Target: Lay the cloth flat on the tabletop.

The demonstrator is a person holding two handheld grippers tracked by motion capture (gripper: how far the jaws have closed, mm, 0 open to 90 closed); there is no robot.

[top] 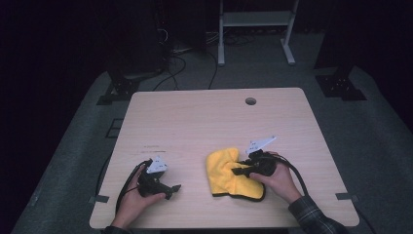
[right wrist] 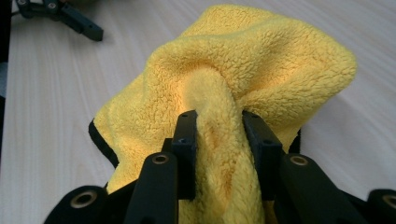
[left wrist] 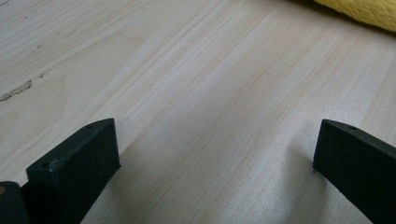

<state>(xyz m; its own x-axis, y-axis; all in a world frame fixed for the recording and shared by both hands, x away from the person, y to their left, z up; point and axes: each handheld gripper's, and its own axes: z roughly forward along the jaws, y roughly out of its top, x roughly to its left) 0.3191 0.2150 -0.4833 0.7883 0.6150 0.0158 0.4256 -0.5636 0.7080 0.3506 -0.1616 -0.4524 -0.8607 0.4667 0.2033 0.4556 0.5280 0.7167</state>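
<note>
Pinching a raised fold of the yellow microfibre cloth (right wrist: 243,70) on the worktop (top: 195,122), right tongs (right wrist: 219,123) seem mid-fold; left tongs (left wrist: 215,149), spread wide and empty nearby, should probably take a corner next.

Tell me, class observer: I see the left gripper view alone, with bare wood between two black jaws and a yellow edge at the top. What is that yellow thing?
Observer: A yellow cloth, crumpled on the table.
Operator: Is anything holding it?
Observer: Yes, the right gripper has its jaws pinched on a fold of it.
Operator: And my left gripper?
Observer: The left gripper sits low over the wood beside the cloth, apart from it, jaws pointing toward it.
</note>
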